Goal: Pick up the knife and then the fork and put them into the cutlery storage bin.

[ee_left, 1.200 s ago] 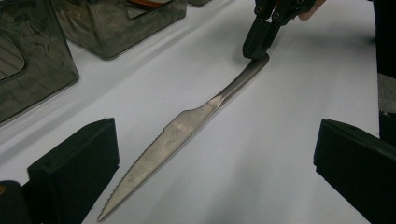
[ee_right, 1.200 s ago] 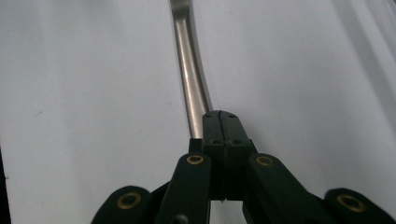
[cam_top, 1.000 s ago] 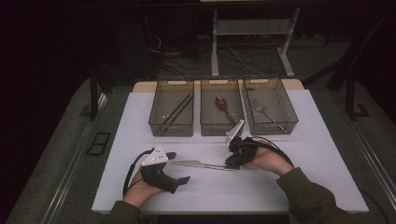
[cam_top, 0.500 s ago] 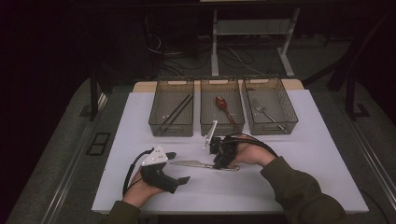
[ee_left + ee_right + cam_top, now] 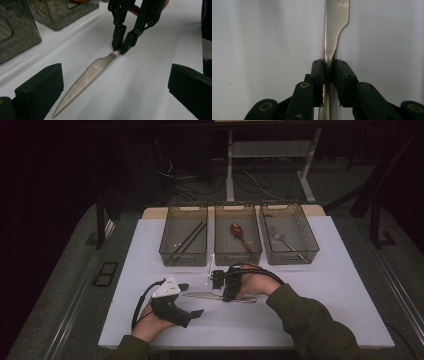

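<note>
A steel table knife (image 5: 202,295) lies flat on the white table top (image 5: 320,285), its serrated blade (image 5: 82,82) pointing toward my left gripper. My right gripper (image 5: 228,295) comes down from above and is shut on the knife where blade meets handle (image 5: 329,71); the same grip shows in the left gripper view (image 5: 121,47). My left gripper (image 5: 191,299) rests on the table just left of the blade tip. It is open, its jaws wide apart on either side of the blade (image 5: 116,75), touching nothing.
Three clear bins stand in a row at the back. The left bin (image 5: 170,251) holds black chopsticks (image 5: 189,239), the middle bin (image 5: 238,258) a red-brown spoon (image 5: 239,234), the right bin (image 5: 311,251) a fork (image 5: 283,240). Dark floor surrounds the table.
My right gripper has moved left and down from above the knife's handle end and has shut on the knife near the blade. The left gripper and the knife have stayed in place.
</note>
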{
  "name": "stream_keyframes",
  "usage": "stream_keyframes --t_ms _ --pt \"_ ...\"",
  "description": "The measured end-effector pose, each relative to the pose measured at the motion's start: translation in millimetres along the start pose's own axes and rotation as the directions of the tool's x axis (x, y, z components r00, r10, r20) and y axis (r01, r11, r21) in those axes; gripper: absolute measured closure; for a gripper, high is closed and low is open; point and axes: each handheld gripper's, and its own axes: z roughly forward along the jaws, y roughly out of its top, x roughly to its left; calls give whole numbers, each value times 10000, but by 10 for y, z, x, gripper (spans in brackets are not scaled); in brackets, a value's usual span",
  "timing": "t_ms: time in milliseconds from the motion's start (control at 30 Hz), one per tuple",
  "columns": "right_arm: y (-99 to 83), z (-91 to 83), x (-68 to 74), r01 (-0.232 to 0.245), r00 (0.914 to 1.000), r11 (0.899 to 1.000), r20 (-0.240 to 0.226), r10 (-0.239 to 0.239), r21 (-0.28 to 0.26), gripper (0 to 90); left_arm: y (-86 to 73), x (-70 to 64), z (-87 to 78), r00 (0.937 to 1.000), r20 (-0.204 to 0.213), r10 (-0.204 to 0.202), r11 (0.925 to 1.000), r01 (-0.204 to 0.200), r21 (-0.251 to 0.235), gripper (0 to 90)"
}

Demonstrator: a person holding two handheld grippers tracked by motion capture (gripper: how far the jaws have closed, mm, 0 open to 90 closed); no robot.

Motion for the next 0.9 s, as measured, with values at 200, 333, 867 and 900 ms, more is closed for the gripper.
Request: stream_keyframes --t_ms 200,333,867,900 --pt "53 10 43 -30 9995 9993 303 19 378 768 -1 -3 4 10000 -27 -40 10000 40 -3 0" --pt "92 13 69 13 9991 9978 432 -42 657 787 -1 0 4 10000 -34 12 10000 -11 14 0" --pt "-205 -189 -33 -1088 9935 9899 227 1113 -912 792 1 9 -10 10000 -82 -13 10000 13 -32 0" --pt "-251 -204 -56 -1093 9933 9876 265 1129 -1124 793 0 8 -9 10000 -89 -24 10000 23 -28 0"
